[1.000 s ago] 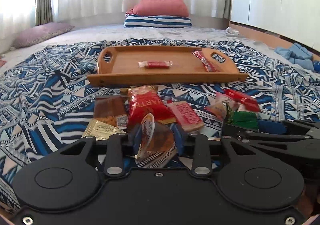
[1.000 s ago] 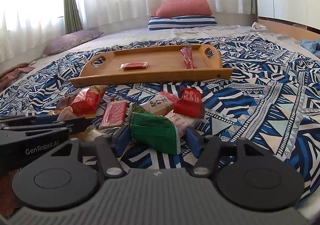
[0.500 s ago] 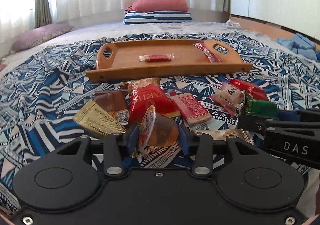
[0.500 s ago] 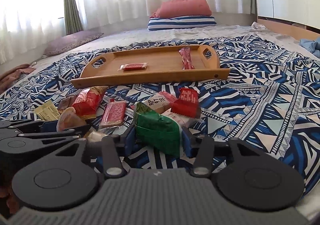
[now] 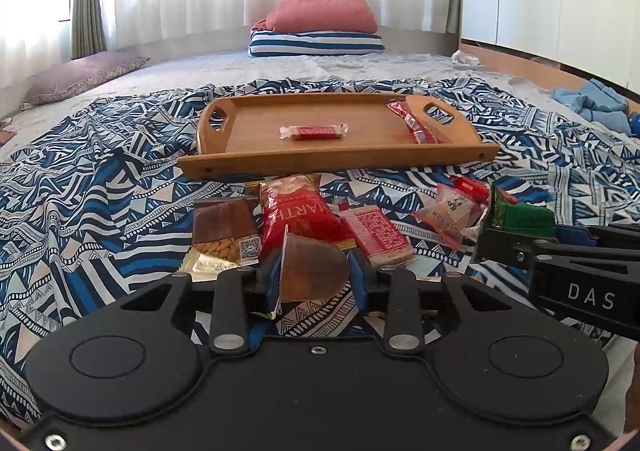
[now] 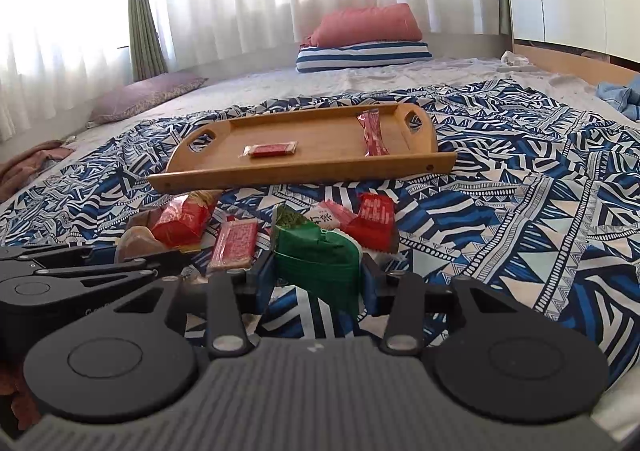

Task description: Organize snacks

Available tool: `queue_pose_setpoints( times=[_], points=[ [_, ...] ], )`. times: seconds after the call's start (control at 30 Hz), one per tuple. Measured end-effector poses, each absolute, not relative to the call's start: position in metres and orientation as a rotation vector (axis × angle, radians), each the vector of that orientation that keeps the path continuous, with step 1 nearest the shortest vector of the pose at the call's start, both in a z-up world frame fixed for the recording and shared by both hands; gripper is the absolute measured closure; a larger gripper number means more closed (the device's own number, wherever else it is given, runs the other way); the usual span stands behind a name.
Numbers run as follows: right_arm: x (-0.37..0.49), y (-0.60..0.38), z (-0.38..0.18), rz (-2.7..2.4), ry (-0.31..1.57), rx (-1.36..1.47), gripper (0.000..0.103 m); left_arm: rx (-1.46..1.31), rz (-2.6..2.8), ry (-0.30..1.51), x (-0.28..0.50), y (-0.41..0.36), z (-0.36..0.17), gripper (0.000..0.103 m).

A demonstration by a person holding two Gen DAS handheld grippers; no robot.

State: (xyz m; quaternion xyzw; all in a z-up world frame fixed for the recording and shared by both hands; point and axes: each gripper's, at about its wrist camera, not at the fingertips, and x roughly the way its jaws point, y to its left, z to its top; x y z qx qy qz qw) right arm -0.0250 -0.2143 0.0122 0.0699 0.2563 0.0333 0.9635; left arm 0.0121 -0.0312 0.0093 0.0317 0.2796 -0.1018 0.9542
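My left gripper is shut on a small brown jelly cup, held above the snack pile. My right gripper is shut on a green snack packet, also lifted; it shows in the left wrist view. The wooden tray lies ahead on the patterned blanket with a flat red bar in its middle and a long red packet at its right end. Loose snacks lie before the tray: a red bag, a pink wafer pack and a brown nut pack.
The blue and white blanket covers the bed. A red pillow on a striped one sits at the back, a purple pillow at the left. Blue cloth lies at the right, by white cupboards.
Both grippers have risen from the pile with their snacks and moved slightly towards the tray. The right gripper closed tighter on the green packet.
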Motion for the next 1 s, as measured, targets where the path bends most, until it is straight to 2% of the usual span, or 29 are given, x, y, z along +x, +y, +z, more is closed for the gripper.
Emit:
queue_pose_setpoints(
  times=[0.57, 1.0],
  points=[
    [-0.015, -0.223, 0.029, 0.044, 0.475, 0.146, 0.056, 0.023, -0.217, 0.539, 0.021, -0.027, 0.036, 0.070],
    [0.026, -0.239, 0.044, 0.036, 0.475, 0.175, 0.056, -0.013, -0.204, 0.544, 0.066, -0.018, 0.062, 0.070]
  ],
)
